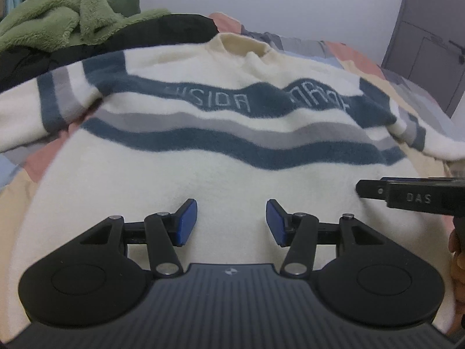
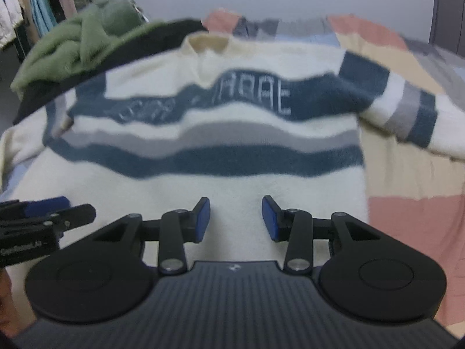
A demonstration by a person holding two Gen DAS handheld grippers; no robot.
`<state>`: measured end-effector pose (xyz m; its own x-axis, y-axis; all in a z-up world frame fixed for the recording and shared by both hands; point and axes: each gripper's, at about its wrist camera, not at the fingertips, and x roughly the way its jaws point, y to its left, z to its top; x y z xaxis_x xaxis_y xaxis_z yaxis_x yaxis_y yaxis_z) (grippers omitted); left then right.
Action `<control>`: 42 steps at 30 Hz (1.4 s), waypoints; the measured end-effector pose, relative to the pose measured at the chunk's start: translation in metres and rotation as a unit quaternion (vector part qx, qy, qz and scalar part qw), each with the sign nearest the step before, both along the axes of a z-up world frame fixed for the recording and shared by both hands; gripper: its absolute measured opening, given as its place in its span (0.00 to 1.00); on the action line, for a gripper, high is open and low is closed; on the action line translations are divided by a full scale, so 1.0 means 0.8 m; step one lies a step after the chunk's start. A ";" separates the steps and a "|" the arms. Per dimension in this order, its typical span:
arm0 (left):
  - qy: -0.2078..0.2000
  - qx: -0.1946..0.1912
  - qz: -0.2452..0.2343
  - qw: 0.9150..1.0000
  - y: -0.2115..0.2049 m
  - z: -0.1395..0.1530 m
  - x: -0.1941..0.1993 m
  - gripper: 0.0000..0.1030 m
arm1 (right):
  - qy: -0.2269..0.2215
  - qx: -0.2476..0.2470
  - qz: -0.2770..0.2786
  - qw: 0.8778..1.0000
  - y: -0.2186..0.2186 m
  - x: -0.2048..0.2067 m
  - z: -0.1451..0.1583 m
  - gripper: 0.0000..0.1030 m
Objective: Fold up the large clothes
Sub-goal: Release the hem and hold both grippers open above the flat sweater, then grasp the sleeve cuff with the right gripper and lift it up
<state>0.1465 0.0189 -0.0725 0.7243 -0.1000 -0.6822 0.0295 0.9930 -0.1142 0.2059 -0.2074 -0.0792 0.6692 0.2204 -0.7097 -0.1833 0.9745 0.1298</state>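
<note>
Cream striped sweater spread flat on the bed, both tongs poised over its lower body.

The sweater (image 1: 221, 151) lies face up across the patchwork bed (image 2: 407, 221), collar toward the far edge by the green fleece (image 1: 58, 26) and a black garment (image 1: 162, 33), sleeves out toward either side edge. The left tongs (image 1: 232, 222) and right tongs (image 2: 236, 218) hang side by side over the cream hem area, both spread, nothing between the blue pads. The step looks like taking the hem for a fold: best to pinch both layers near the two lower corners, lift evenly, and carry the hem toward the collar without dragging the stripes askew.
</note>
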 end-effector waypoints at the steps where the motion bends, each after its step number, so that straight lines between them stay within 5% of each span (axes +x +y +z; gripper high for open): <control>1: 0.003 -0.001 -0.003 1.000 -0.001 -0.004 0.001 0.57 | 0.006 0.001 -0.002 1.000 0.000 0.002 -0.004 0.41; 5: 0.003 -0.005 -0.008 1.000 0.000 -0.012 0.002 0.57 | 0.012 0.005 -0.006 1.000 0.004 0.005 -0.008 0.44; 10: -0.004 -0.017 -0.013 1.000 0.002 -0.015 -0.001 0.57 | 0.015 0.073 -0.031 0.997 -0.021 0.009 0.011 0.42; 21: -0.009 -0.054 0.000 0.999 0.021 -0.005 -0.019 0.57 | -0.008 0.125 -0.173 0.977 -0.134 0.038 0.037 0.42; 24: -0.021 -0.057 0.000 0.998 0.021 0.000 -0.023 0.57 | -0.010 0.134 -0.223 0.966 -0.176 0.050 0.032 0.61; 27: -0.022 -0.050 -0.003 0.999 0.017 0.000 -0.023 0.57 | -0.028 0.131 -0.245 0.960 -0.206 0.056 0.029 0.67; 29: -0.014 -0.044 -0.005 0.999 0.013 -0.004 -0.023 0.57 | -0.027 0.166 -0.268 0.949 -0.229 0.058 0.019 0.79; 34: -0.015 -0.030 -0.012 0.999 0.005 -0.007 -0.022 0.57 | 0.006 0.274 -0.333 0.902 -0.273 0.067 -0.021 0.79; 38: -0.015 -0.034 -0.008 0.999 0.007 -0.008 -0.024 0.57 | -0.014 0.284 -0.363 0.887 -0.302 0.077 -0.037 0.78; 42: -0.016 -0.041 -0.001 0.999 0.009 -0.009 -0.023 0.57 | -0.065 0.302 -0.407 0.860 -0.347 0.073 -0.046 0.77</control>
<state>0.1282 0.0265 -0.0794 0.7453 -0.1565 -0.6481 0.0364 0.9802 -0.1949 0.2644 -0.4848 -0.1156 0.8415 -0.0554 -0.5374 0.4754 0.5485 0.6879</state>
